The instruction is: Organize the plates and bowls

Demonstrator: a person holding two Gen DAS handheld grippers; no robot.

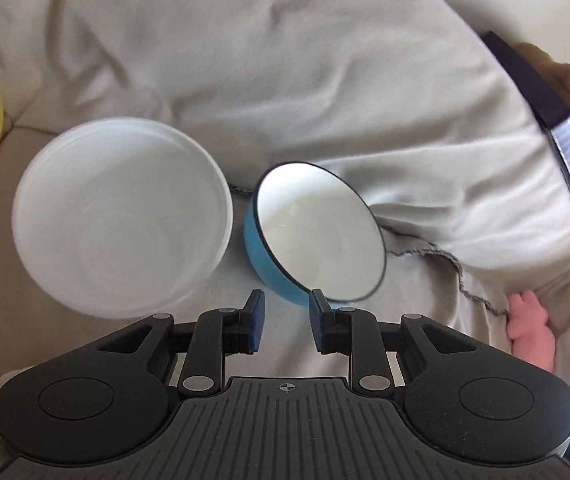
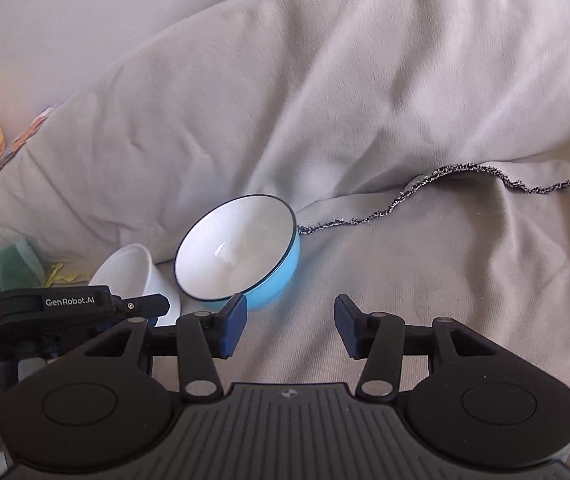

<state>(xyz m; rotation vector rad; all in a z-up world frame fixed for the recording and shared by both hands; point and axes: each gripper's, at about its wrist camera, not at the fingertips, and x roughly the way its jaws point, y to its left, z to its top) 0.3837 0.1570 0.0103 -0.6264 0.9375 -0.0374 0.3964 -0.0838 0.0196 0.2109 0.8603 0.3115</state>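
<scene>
Beige-grey blanket (image 2: 365,92) covers the soft surface, apparently a bed or couch, rumpled into folds, with its dark stitched hem (image 2: 485,178) running across the right part of the right wrist view. On it lie the two bowls. A white bowl (image 1: 121,212), the larger, sits left of a blue bowl (image 1: 317,236) in the left wrist view, their rims nearly touching; motion blur softens its outline. That blue bowl has a white inside and a dark rim, and it lies tipped on its side, resting against a raised fold of the blanket. In the right wrist view the white bowl shows only partly, behind the left tool's black body. Left tool (image 1: 283,322) hangs just in front of the blue bowl, its blue pads a small way apart with nothing between them. Right tool (image 2: 289,326) also hangs near the blue bowl, its fingers apart and empty, the left pad just in front of the bowl's wall. A person's hand (image 1: 531,328) shows at the right edge of the left wrist view.
</scene>
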